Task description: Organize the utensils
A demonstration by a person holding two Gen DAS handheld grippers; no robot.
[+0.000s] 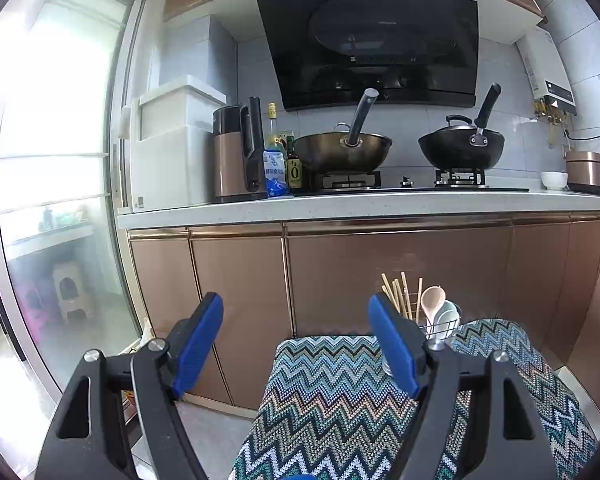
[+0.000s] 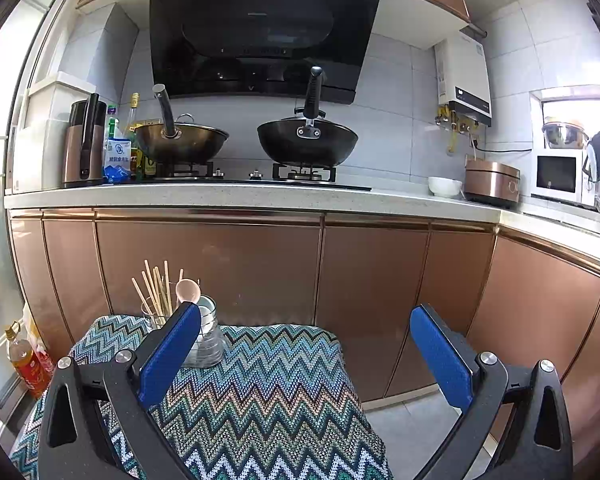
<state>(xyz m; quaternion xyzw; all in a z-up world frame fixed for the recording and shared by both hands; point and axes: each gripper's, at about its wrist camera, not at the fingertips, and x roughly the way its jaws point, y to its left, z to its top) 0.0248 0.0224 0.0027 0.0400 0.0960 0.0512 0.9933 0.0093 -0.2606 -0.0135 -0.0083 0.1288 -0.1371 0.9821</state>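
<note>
A bundle of wooden chopsticks [image 1: 400, 294] stands upright at the far edge of a zigzag-patterned cloth surface [image 1: 332, 392], beside a wire holder [image 1: 440, 326] with a beige spoon [image 1: 432, 300] and white spoons. In the right wrist view the chopsticks [image 2: 156, 292] stand in a glass, next to a clear container [image 2: 208, 340] holding the beige spoon [image 2: 188, 291]. My left gripper [image 1: 296, 312] is open and empty, short of the utensils. My right gripper [image 2: 306, 322] is open and empty, to their right.
Bronze cabinet doors [image 2: 260, 272] stand close behind the cloth [image 2: 260, 392]. The counter above holds two woks [image 2: 308, 142], a kettle [image 2: 84, 148], bottles, a white bowl [image 2: 444, 186] and a rice cooker [image 2: 492, 184]. An oil bottle [image 2: 24, 360] stands on the floor at left.
</note>
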